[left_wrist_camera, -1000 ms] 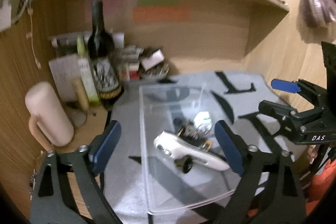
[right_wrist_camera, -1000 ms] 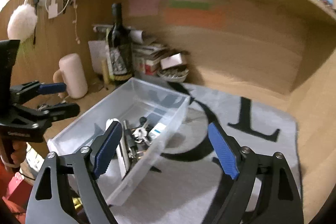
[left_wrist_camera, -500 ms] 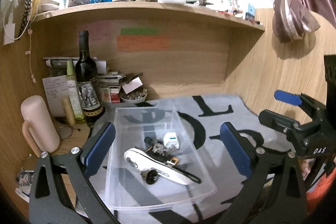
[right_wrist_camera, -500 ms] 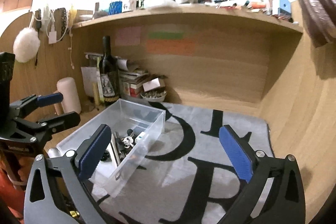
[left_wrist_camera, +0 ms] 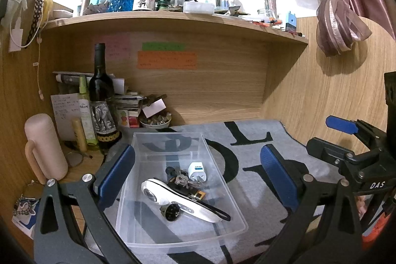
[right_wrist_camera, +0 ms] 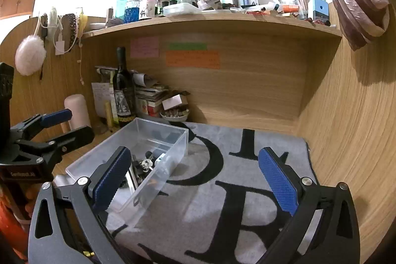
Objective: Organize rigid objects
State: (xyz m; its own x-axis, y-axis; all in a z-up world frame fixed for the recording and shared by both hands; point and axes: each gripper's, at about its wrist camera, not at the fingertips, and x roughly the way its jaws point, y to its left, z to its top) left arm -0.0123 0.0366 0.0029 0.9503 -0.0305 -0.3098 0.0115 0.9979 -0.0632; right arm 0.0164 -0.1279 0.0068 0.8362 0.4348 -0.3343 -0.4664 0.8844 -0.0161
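Both grippers, left (left_wrist_camera: 198,175) and right (right_wrist_camera: 195,177), hang with fingers wide, empty. Clear box (left_wrist_camera: 173,140) sits loaded on the mat (left_wrist_camera: 259,152); a clumsy reach could shove it into the wine bottle (left_wrist_camera: 101,95).

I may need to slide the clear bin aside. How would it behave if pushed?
The bin looks like thin plastic, so probably light with walls that flex. On the grey mat it may drag rather than glide. The loose keys inside would likely shift and rattle.
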